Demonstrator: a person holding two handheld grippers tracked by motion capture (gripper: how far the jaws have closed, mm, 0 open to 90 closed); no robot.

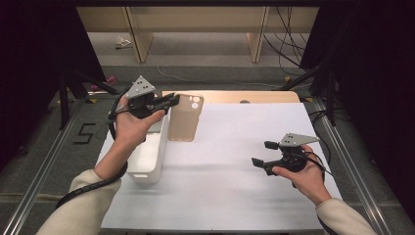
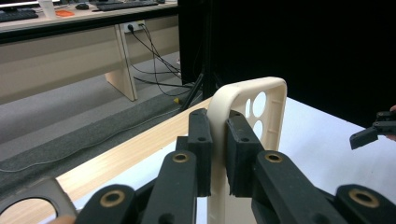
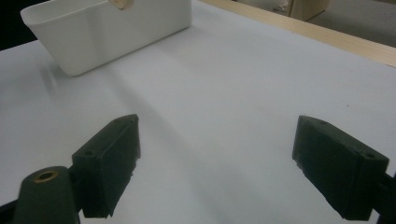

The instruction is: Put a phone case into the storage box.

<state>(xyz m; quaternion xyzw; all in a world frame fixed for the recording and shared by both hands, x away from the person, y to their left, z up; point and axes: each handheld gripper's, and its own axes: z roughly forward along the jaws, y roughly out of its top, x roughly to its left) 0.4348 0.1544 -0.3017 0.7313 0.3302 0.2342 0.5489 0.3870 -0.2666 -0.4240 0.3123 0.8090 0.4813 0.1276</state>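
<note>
White surface (image 1: 235, 161) below, the left hand-held gripper (image 1: 172, 101) clenches the beige phone case (image 1: 186, 119) edge; lower it slowly, probably into the white bin (image 1: 147, 161) beneath, right hand-held gripper (image 1: 262, 153) released.

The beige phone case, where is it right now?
In the high view the beige plastic phone case hangs at the table's far left, clamped by one edge in the left tool, beside the white rectangular bin.

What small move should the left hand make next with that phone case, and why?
Probably carry the phone case a little toward the white bin and lower it in. The left gripper has its jaws clamped on the case's edge, holding it off the table beside the bin's far end, not over its opening. The right gripper is open with nothing between its jaws.
</note>
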